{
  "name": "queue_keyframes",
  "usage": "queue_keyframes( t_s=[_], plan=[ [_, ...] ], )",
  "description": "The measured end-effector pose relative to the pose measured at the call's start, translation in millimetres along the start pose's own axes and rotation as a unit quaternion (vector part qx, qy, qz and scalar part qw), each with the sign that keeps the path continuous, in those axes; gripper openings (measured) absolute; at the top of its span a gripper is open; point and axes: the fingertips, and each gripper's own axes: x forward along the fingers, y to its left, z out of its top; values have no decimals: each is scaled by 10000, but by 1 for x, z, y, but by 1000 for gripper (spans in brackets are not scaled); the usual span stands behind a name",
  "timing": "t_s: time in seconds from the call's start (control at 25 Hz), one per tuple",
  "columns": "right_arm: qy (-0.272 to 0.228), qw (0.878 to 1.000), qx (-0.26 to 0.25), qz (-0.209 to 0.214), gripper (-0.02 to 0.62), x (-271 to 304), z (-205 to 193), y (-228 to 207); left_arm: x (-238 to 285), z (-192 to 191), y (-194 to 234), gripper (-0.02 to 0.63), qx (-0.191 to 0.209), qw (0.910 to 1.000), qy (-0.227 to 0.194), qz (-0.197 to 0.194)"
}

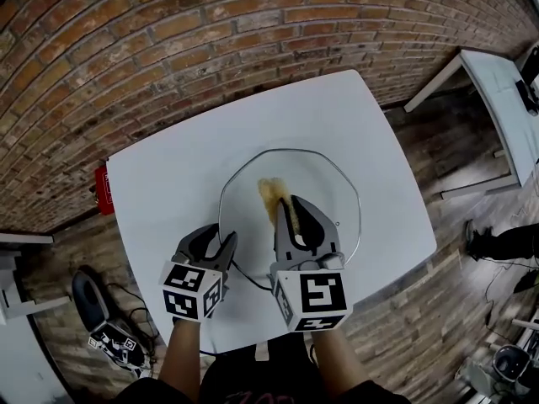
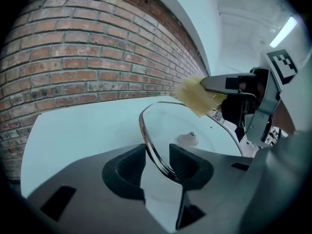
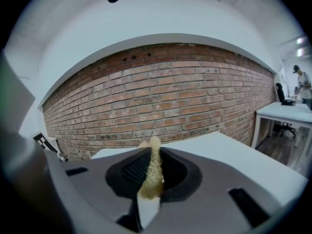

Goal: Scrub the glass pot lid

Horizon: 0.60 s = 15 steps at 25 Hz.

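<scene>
Glassware on the bench: a round, clear glass pot lid (image 1: pixel 330 190), edged with a thin polished steel band (image 2: pixel 146 141), sat near the middle of a smooth white table (image 1: pixel 177 175) with rounded corners. The lid's edge nearest the person was caught by the grey left gripper (image 1: pixel 221 241). That gripper's ribbed black pads stood close together astride the band, one on each side, gripping the lid at its rim. A small pale knob (image 2: pixel 188 139) showed at the lid's centre through the transparent pane. The grey right gripper (image 1: pixel 288 204) reached over the lid from the person's side. Its jaws were clamped narrow on a soft, coarse-textured yellow sponge (image 3: pixel 152 172), which was squeezed into a thin upright strip with a frayed tip sticking out beyond the fingertips. In the head view the sponge sat over the lid's inner area; whether it touched the glass could not be told. A rough red brick wall (image 1: pixel 168 49) with pale mortar lines ran behind the table.
</scene>
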Motion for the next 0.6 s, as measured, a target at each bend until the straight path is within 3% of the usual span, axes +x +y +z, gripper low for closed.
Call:
queue_keyframes(
  t_s=[0.28,0.6],
  plan=[
    [406,9979,-117,489,57,38,-17,41,-1,0,0,153,-20,10000,27,-31],
    [787,9954,-200,512,57,59,-36,42,0,0,3,153,-25,10000,62,-5]
  ],
)
